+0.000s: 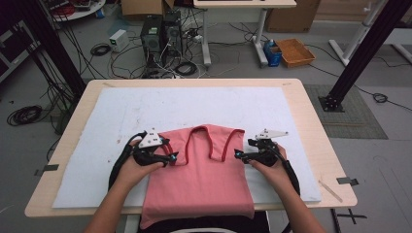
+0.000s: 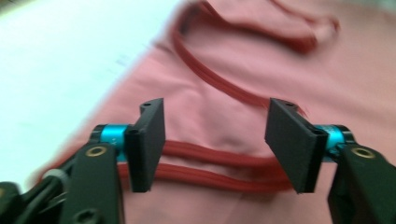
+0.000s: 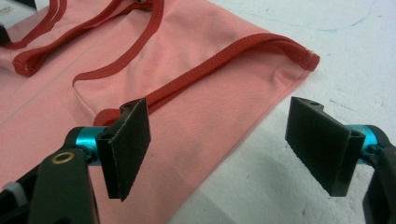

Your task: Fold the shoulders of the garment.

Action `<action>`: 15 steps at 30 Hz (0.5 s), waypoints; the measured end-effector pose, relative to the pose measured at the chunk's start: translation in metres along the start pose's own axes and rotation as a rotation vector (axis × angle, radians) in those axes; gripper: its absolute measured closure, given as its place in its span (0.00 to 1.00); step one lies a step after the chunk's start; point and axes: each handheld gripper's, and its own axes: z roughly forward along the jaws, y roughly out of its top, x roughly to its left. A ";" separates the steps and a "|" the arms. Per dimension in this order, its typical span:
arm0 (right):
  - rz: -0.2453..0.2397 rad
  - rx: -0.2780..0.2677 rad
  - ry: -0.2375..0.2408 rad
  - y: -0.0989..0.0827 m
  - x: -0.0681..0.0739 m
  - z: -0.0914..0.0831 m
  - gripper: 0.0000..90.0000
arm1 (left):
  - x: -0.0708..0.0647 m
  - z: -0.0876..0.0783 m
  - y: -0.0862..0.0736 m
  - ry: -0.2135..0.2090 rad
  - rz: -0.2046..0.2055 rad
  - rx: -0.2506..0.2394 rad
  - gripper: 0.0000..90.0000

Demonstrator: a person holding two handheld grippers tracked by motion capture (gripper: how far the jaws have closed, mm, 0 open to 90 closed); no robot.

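1. Pink tank top with red trim lies flat on white mat, near worktop edge, hem hanging over.
2. Left claw wide, over left armhole trim, gripping nothing.
3. Right claw wide, straddling right side edge, gripping nothing.

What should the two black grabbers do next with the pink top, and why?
Probably close both on the cloth. The left gripper stands open over the red-trimmed armhole edge of the pink sleeveless fabric top, and the right gripper stands open across the top's other side edge, where it meets the white foam mat. Neither pinches anything yet, so gripping likely comes before any lift or fold.
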 end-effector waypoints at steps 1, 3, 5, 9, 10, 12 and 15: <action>0.002 0.000 0.000 0.000 0.000 0.000 0.25 | 0.004 -0.004 0.000 0.021 -0.019 -0.033 0.39; 0.003 0.001 0.002 0.000 0.000 0.000 0.25 | 0.014 -0.013 -0.001 0.062 -0.059 -0.078 0.36; 0.005 0.001 0.003 0.000 -0.001 0.000 0.25 | 0.023 -0.019 -0.004 0.081 -0.108 -0.112 0.33; 0.013 0.002 0.004 0.000 -0.001 0.000 0.25 | 0.037 -0.026 -0.012 0.112 -0.169 -0.135 0.30; 0.012 0.001 0.005 0.000 -0.001 0.000 0.25 | 0.039 -0.027 -0.013 0.115 -0.183 -0.136 0.29; 0.014 0.001 0.003 0.000 -0.001 0.000 0.25 | 0.041 -0.026 -0.016 0.116 -0.195 -0.138 0.29; 0.015 -0.001 0.005 0.000 -0.002 0.000 0.25 | 0.044 -0.025 -0.018 0.114 -0.200 -0.127 0.29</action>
